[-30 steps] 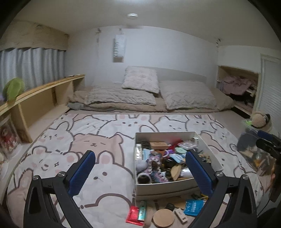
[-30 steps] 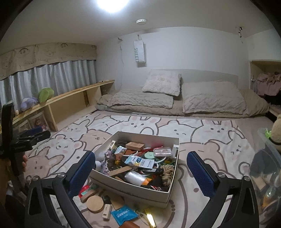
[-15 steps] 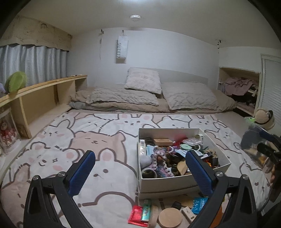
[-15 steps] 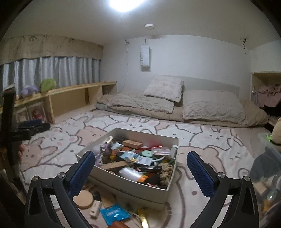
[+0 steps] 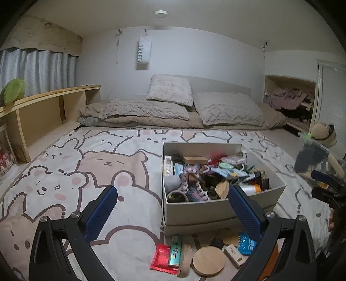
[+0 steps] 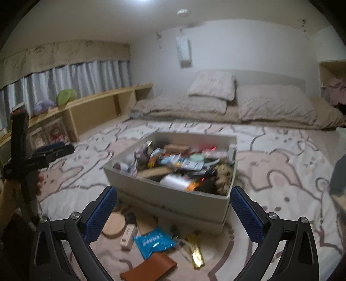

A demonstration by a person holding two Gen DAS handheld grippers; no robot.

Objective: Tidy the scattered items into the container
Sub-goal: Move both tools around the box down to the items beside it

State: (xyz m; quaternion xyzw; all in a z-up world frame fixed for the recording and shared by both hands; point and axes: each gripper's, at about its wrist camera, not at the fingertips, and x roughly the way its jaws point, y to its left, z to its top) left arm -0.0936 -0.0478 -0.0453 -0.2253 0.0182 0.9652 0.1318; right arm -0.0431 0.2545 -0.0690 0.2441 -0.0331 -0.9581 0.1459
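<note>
Left claw (image 5: 173, 213) spread wide and empty above the red packet (image 5: 161, 257) and wooden disc (image 5: 208, 260), white box (image 5: 216, 209) crammed just behind, right claw (image 6: 173, 213) equally agape over the blue packet (image 6: 154, 241), both seemingly poised for a pick.

Dim, cool indoor lighting from a ceiling lamp (image 6: 142, 1) glaring at the top edge; strong fisheye curvature with black corners; right wrist view motion-blurred, left wrist view sharper.
</note>
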